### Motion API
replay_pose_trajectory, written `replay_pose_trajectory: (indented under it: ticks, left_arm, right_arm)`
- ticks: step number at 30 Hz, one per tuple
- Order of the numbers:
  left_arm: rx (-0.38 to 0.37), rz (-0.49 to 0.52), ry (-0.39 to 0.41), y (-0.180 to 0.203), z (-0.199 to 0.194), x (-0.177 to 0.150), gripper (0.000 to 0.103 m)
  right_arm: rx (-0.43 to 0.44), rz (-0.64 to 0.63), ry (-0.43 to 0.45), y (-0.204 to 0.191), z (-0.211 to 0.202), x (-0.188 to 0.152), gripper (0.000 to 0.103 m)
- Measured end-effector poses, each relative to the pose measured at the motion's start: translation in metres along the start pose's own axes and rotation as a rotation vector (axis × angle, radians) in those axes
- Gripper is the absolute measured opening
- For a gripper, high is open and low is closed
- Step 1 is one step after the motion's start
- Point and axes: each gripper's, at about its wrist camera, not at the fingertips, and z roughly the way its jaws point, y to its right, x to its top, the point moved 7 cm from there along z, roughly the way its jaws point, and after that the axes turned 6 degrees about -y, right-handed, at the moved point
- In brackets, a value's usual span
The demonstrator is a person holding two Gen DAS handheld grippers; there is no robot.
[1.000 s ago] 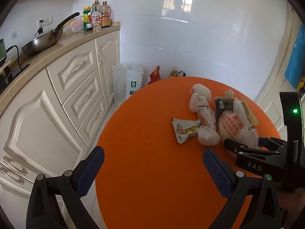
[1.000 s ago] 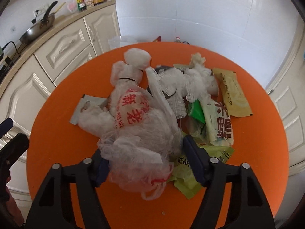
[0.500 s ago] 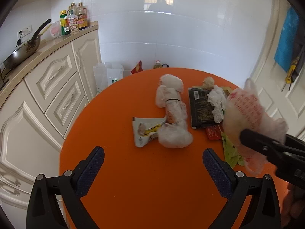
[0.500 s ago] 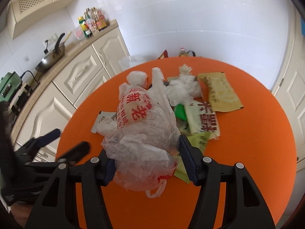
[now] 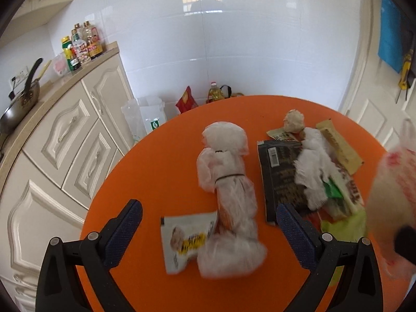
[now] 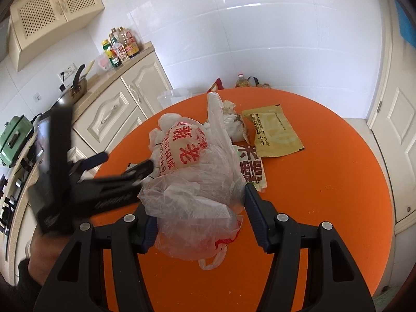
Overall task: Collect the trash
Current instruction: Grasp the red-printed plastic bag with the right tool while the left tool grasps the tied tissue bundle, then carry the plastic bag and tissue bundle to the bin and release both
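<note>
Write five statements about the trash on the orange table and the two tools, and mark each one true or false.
1. The right tool is shut on the plastic bag with red lettering. True.
2. The left tool grips the black wrapper. False: it is open and grips nothing.
3. The table is blue. False: it is orange.
4. A yellow packet lies flat on the table. True.
5. A frying pan sits on the table. False: it sits on the counter.
</note>
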Motion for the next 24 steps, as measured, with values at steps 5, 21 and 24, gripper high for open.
replay_pose_trajectory:
  ticks: [5, 21, 24]
  left_arm:
    - [-0.026, 0.033, -0.1, 0.01, 0.053, 0.015, 0.086]
    - [-0.221, -0.073, 0.026, -0.009, 0.042, 0.041, 0.027]
    - [-0.236, -0.085, 0.088, -0.008, 0.018, 0.041, 0.027]
  right_arm:
    - [-0.003, 0.011, -0.001, 0.005, 0.001, 0.0, 0.06]
    - [-0.009, 0.031, 0.03, 0.011, -0.014, -0.002, 0.06]
    - [-0.012, 0.036, 0.059, 0.012, -0.029, -0.003, 0.06]
